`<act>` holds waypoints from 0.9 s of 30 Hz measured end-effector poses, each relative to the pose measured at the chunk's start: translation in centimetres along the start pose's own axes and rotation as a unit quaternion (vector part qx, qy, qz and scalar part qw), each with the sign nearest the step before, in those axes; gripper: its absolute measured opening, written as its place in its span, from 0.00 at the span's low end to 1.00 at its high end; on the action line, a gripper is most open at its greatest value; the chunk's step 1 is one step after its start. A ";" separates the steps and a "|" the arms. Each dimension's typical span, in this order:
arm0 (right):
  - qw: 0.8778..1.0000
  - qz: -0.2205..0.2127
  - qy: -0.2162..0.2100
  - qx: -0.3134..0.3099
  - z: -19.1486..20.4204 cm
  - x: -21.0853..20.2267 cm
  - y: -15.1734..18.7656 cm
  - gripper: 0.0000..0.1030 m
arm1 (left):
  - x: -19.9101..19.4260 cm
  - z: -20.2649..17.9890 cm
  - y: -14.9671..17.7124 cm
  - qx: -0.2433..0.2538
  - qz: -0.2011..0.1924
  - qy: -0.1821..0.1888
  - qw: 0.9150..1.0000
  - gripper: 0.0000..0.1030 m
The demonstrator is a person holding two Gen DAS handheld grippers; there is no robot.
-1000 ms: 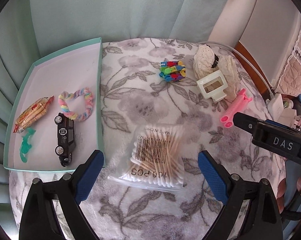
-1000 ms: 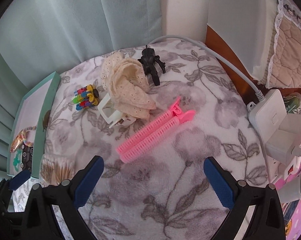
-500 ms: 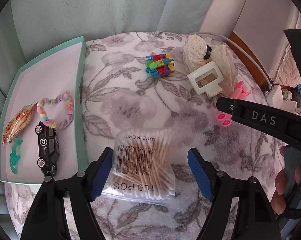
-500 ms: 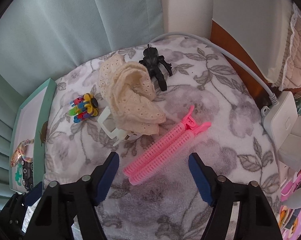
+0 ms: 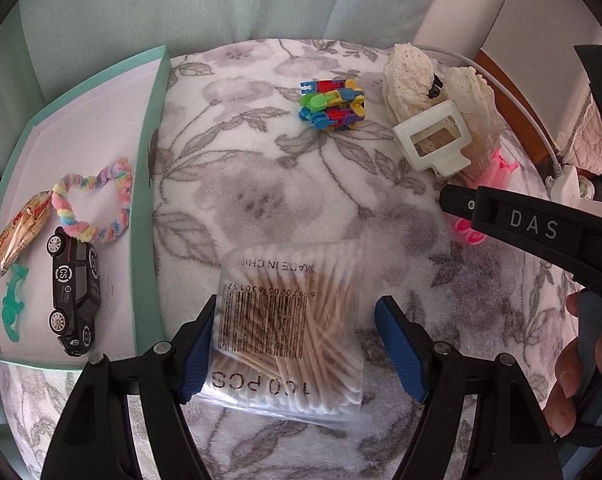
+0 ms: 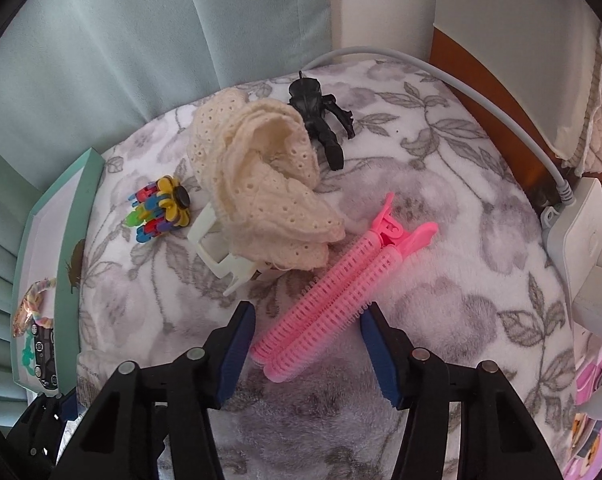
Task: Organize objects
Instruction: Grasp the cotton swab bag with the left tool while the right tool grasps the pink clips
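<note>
A clear bag of cotton swabs (image 5: 289,320) lies on the floral blanket between the blue pads of my left gripper (image 5: 299,344), which is open. The left pad touches the bag's edge and the right pad stands a little off it. A pink hair roller clip (image 6: 341,292) lies diagonally, its lower end between the pads of my right gripper (image 6: 307,356), which is open and not touching it. A mint tray (image 5: 147,200) at the left holds a black toy car (image 5: 75,292), a rainbow scrunchie (image 5: 97,204), a snack packet (image 5: 17,236) and a green figure (image 5: 13,304).
On the blanket lie a colourful block toy (image 5: 333,104), a white plastic clip (image 5: 433,140), a cream lace cloth (image 6: 261,184) and a black figure (image 6: 321,120). A power strip (image 6: 585,248) and its cable edge the right side. A hand (image 5: 581,360) holds the right gripper.
Both grippers have moved forward and down: the left now straddles the swab bag, the right the pink clip's end. Both pairs of fingers have narrowed.
</note>
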State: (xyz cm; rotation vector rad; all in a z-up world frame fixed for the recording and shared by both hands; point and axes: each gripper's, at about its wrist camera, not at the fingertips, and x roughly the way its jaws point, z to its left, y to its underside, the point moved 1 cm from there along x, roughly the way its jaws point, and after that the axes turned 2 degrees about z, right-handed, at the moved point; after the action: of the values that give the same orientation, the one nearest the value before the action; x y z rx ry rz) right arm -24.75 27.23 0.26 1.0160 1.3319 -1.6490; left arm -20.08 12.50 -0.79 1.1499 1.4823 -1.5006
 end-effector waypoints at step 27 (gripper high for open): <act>0.997 0.000 -0.036 0.062 -2.7 -3.1 2.8 0.29 | -2.0 1.4 2.1 -0.019 -0.004 0.002 1.000 0.50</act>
State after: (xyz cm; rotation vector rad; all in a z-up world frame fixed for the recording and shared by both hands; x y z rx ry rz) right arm -20.68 29.71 1.77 1.0189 1.1952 -1.7708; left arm -17.57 10.75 0.28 1.1270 1.5122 -1.4700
